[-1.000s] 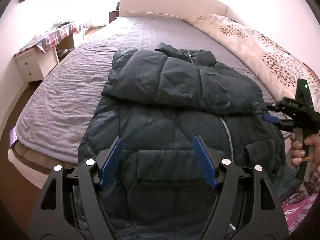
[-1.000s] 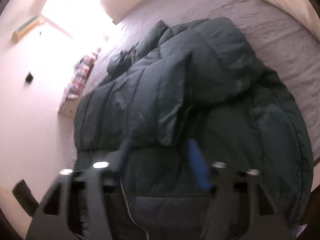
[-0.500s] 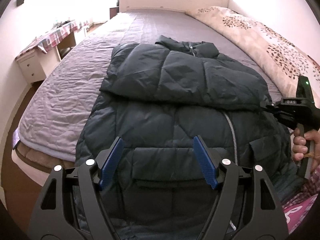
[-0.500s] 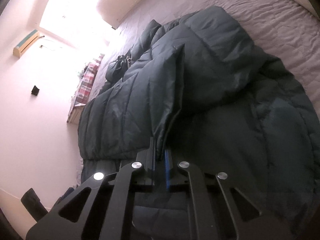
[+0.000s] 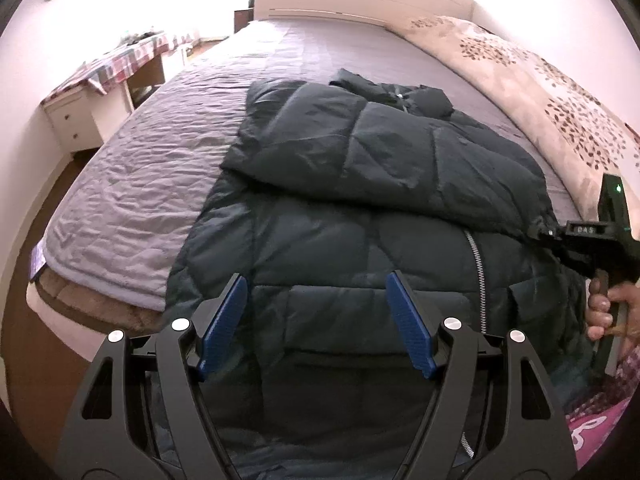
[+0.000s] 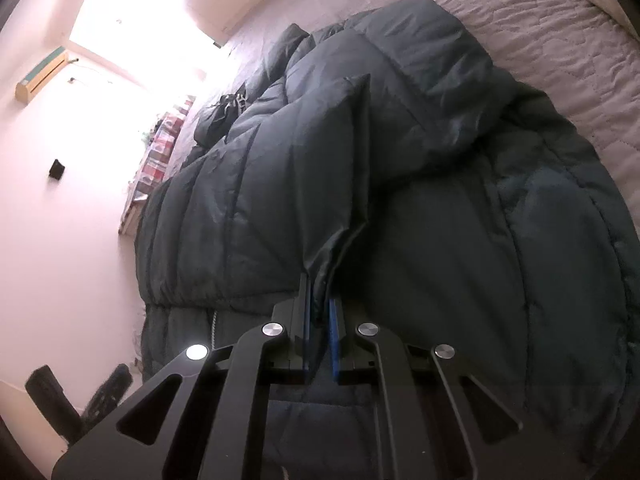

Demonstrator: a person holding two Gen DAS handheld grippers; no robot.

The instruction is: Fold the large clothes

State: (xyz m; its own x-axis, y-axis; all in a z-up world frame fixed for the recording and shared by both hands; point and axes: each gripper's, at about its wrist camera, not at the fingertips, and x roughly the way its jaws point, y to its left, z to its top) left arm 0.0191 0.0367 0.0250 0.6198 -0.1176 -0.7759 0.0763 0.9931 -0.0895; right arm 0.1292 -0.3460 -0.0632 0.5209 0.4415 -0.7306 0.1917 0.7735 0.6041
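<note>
Jacket [image 5: 360,168] hem hidden behind left tongs [image 5: 316,320]

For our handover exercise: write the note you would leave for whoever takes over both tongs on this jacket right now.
Right tongs: just closed, now shut on the cuff edge of the sleeve folded across the chest.
Left tongs: open, over the hem, gripping nothing.
Dark puffer jacket lies zip-up on the grey bedspread.
Done: sleeve folded across.
Left: probably fold the body over.
</note>
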